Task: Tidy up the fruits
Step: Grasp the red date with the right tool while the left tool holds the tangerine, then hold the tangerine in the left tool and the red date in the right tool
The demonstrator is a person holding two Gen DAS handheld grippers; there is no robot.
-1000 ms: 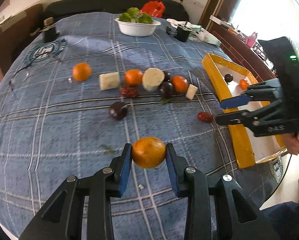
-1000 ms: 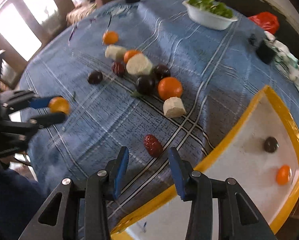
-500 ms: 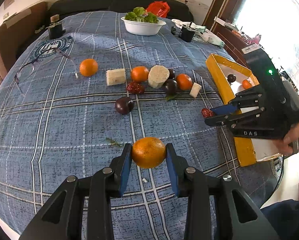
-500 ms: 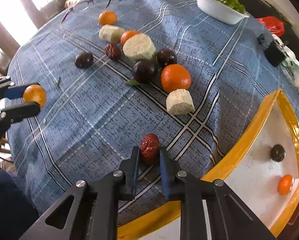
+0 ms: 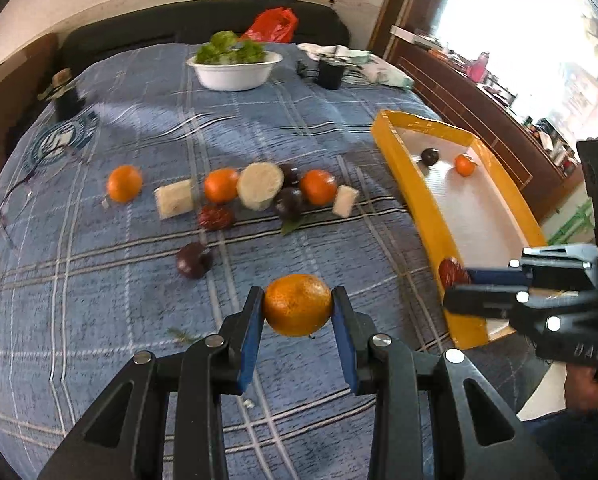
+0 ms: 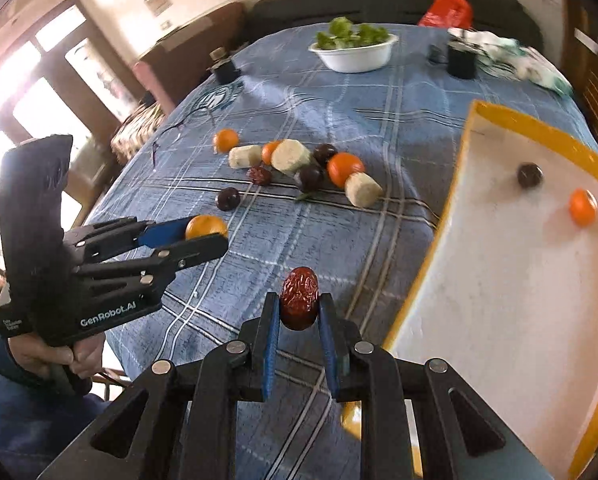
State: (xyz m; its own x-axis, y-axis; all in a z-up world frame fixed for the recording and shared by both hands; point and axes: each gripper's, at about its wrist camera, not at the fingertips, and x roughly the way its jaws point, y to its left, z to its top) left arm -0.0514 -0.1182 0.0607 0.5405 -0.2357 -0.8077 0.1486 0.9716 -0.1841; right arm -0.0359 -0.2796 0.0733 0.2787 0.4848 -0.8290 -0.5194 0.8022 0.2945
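Observation:
My left gripper [image 5: 298, 305] is shut on an orange tangerine [image 5: 297, 304] and holds it above the blue checked cloth. My right gripper [image 6: 298, 305] is shut on a red date [image 6: 299, 298], lifted just left of the yellow-rimmed tray [image 6: 433, 240]. The tray [image 5: 427, 216] holds a dark plum [image 5: 430, 156] and a small tangerine [image 5: 465, 165]. On the cloth lie more tangerines [image 5: 124, 183], white cut pieces [image 5: 260, 185], dark plums [image 5: 193, 260] and another red date [image 5: 216, 217]. Each gripper shows in the other's view, the right [image 5: 455, 280] and the left [image 6: 207, 236].
A white bowl of greens [image 5: 233, 66] stands at the far side. A black cup [image 5: 330, 73], a crumpled cloth [image 5: 379, 66] and a red bag [image 5: 273, 24] are beyond it. Glasses [image 5: 17, 196] lie at the left. A small dark jar [image 5: 65, 94] stands far left.
My right gripper closed on the red date, lifted it off the cloth and drew back toward the tray's near end. My left gripper kept holding the tangerine and rose slightly.

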